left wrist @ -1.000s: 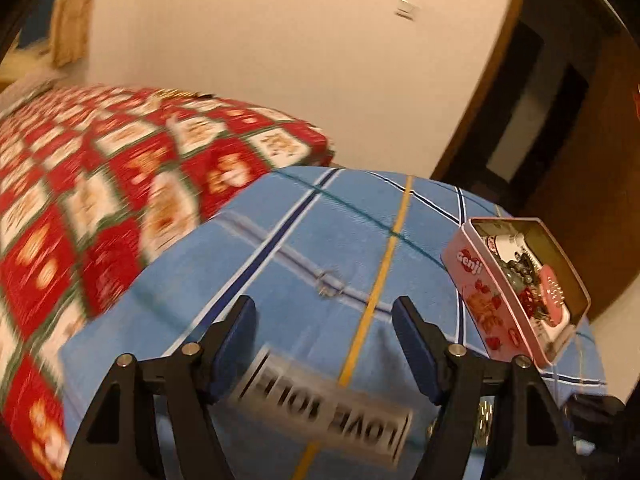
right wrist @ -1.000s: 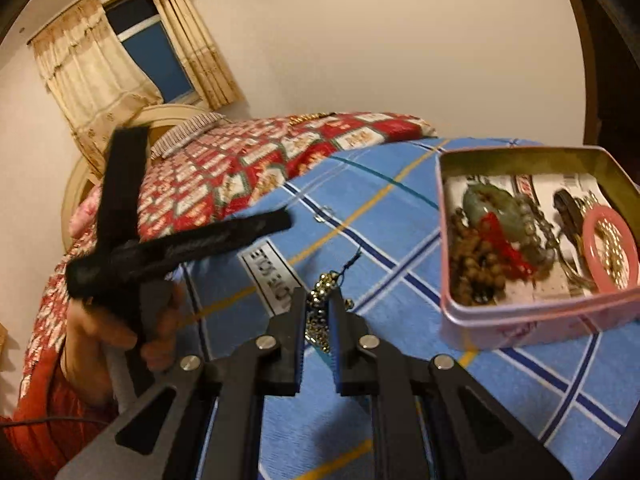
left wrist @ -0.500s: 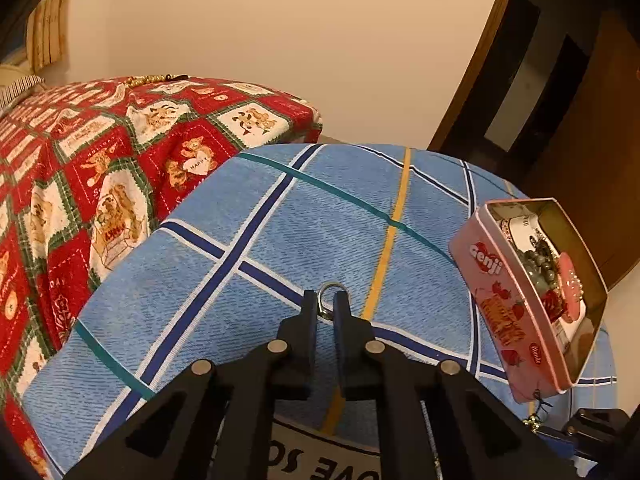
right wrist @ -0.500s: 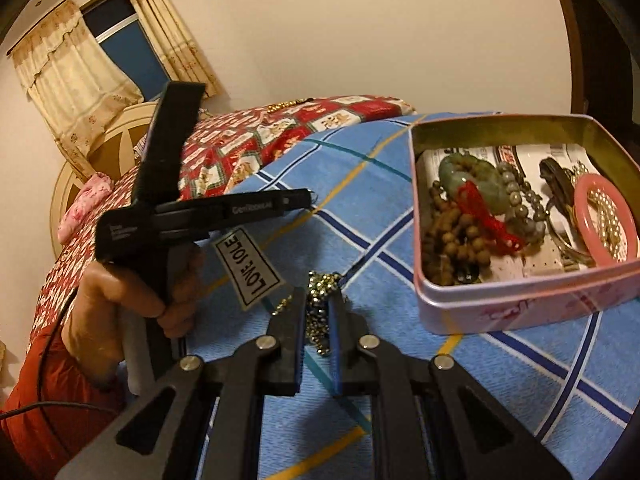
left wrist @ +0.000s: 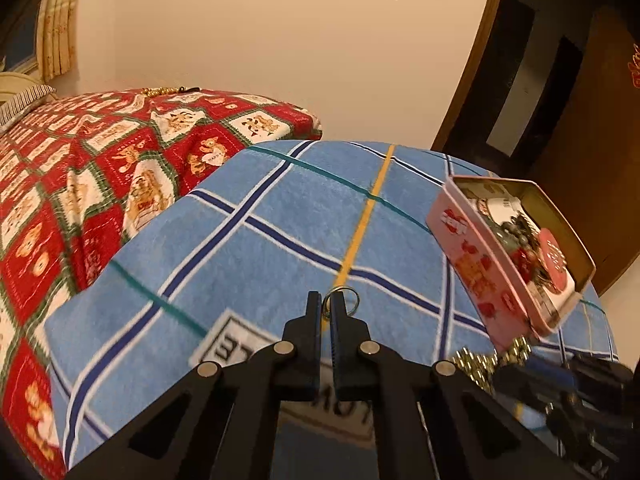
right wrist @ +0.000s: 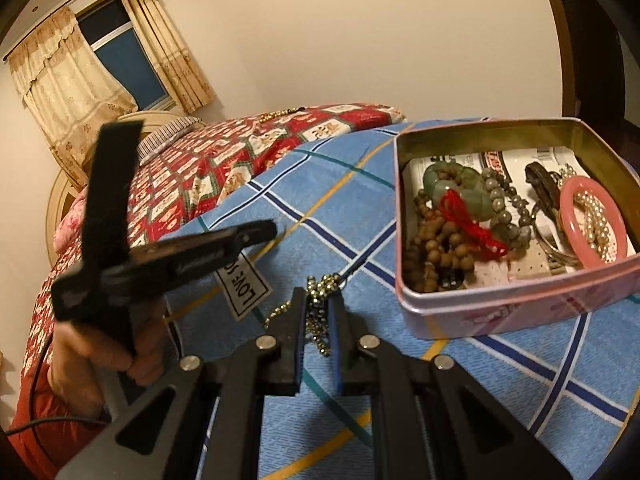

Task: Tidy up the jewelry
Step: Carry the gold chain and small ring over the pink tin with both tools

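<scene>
The left gripper is pinching a metal ring above the blue blanket, while the right gripper is clamping a gold bead chain beside the pink tin

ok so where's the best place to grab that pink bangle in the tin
Take the pink bangle by its rim, on the upper arc nearest the tin's right wall, coming down from above. It lies nearly flat on the other jewelry with pearls through its middle, so one finger probably has to slip inside the ring, beside the pearls.
</scene>
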Demonstrator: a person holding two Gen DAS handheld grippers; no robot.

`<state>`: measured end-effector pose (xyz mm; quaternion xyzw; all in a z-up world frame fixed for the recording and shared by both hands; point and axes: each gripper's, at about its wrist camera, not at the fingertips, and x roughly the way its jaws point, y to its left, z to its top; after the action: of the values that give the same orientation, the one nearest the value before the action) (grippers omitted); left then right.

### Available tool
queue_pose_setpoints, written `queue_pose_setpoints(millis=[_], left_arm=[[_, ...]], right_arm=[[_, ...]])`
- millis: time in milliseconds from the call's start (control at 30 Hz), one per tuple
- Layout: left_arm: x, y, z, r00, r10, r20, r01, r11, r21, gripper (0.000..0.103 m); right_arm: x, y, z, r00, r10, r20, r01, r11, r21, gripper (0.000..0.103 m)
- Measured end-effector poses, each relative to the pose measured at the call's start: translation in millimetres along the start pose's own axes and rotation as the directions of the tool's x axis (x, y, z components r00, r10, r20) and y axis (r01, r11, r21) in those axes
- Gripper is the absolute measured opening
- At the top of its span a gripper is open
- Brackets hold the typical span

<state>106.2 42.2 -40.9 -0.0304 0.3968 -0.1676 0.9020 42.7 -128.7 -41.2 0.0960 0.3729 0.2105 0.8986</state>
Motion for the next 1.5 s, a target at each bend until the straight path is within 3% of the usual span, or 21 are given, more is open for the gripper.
queue_pose_setpoints(millis=[367, 767, 1067, 1500], left_arm=[[-43, -14, -24, 0.998, -0.029, 0.059, 0.030, 0.999, -0.018, 0.003], [-77, -41, -20, 0.990, -0.077, 0.114, 0.076, 0.997, 0.016, 0.003], [-84, -74, -7, 0.981, -0.138, 0.138, 0.129, 0.989, 0.075, 0.003], [-49, -130, 32, 0.966, -0.225, 0.125, 0.209, 0.969, 0.128, 0.003]], right_arm=[[-29, 0, 6, 0.991, 0.045, 0.124, -0.047, 0.999, 0.013, 0.014], [-68, -2, 14, 0.960, 0.098, 0.261, -0.110, 0.993, 0.033, 0.014], [-102, -27, 24, 0.948, 0.009, 0.319, -0.034, 0.997, 0.071, 0.014], [-133, -86, 62, 0.924, -0.081, 0.373, 0.034, 0.991, 0.131, 0.014]])
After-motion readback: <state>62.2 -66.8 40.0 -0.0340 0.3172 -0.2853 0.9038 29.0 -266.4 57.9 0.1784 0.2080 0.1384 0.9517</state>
